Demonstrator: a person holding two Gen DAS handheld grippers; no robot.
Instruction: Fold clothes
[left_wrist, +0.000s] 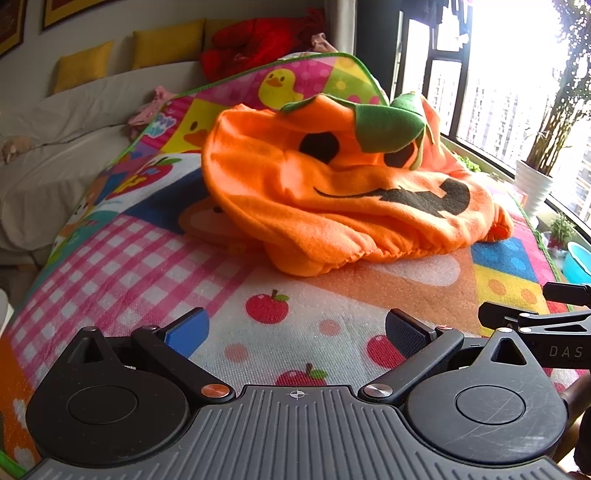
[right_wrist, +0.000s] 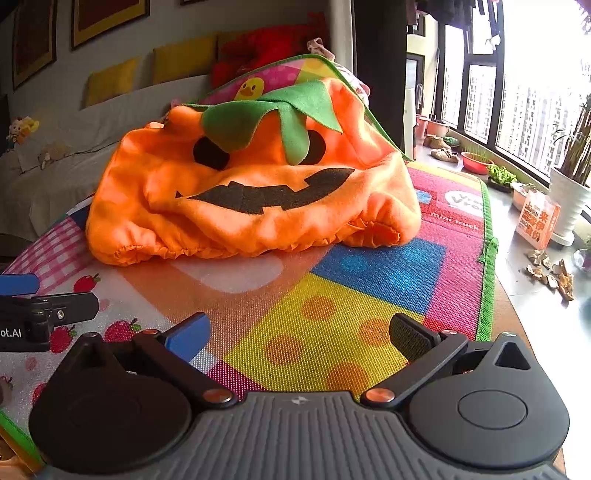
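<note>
An orange pumpkin costume (left_wrist: 332, 195) with a black jack-o'-lantern face and green felt leaves lies rumpled on a colourful play mat (left_wrist: 147, 266). It also shows in the right wrist view (right_wrist: 251, 192), on the mat (right_wrist: 332, 314). My left gripper (left_wrist: 297, 328) is open and empty, hovering over the mat in front of the costume's elastic hem. My right gripper (right_wrist: 299, 332) is open and empty too, in front of the hem on the right side. Each gripper shows at the edge of the other's view.
A white-covered sofa (left_wrist: 55, 147) with yellow cushions stands behind and to the left. A red garment (left_wrist: 258, 44) lies at the back. Windows, potted plants (right_wrist: 570, 199), an orange box (right_wrist: 539, 219) and basins stand to the right, past the mat's green edge (right_wrist: 487, 258).
</note>
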